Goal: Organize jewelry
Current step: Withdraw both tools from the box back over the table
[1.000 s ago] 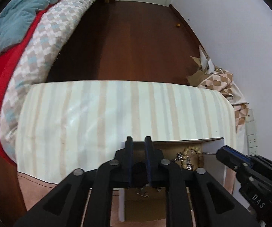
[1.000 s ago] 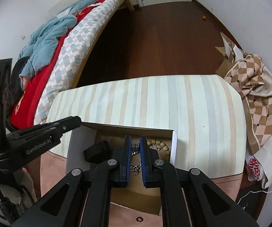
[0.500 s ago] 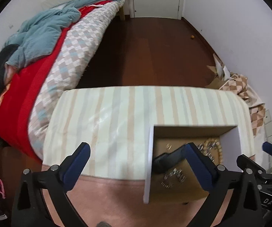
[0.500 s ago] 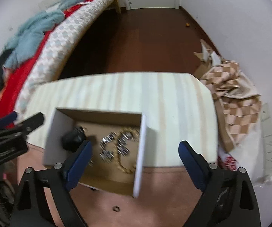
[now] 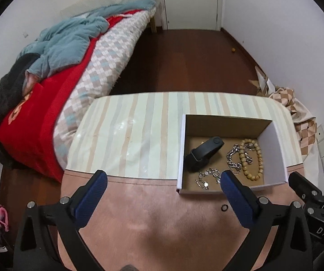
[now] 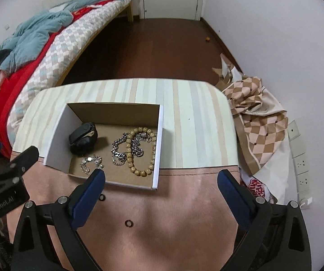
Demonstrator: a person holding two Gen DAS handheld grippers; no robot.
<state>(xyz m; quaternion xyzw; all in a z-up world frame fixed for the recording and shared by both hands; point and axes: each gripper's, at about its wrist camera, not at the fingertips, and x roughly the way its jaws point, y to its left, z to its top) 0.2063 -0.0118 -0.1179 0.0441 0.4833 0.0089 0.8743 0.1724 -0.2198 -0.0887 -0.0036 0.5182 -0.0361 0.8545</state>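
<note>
An open cardboard box (image 5: 272, 133) (image 6: 160, 140) sits on the table. It holds a black wristband (image 5: 203, 152) (image 6: 83, 139), a silver chain (image 5: 233, 158) (image 6: 119, 151), a wooden bead bracelet (image 5: 252, 160) (image 6: 141, 150) and a small silver bracelet (image 5: 207, 177) (image 6: 91, 161). Two small dark rings (image 6: 128, 223) (image 6: 102, 197) lie on the pink surface in front of the box; one shows in the left wrist view (image 5: 224, 208). My left gripper (image 5: 162, 180) and right gripper (image 6: 162, 180) are both open and empty, held back above the table's near part.
The table has a striped cloth (image 5: 139, 124) at the far part and a pink surface (image 6: 173, 203) near me. A bed (image 5: 60, 67) with red and checked covers stands at the left. Checked fabric and cardboard (image 6: 256, 117) lie at the right by the wall sockets.
Both grippers were shut low inside the box a second ago. They have opened, let go and pulled back and up, so the whole box and table show now.
</note>
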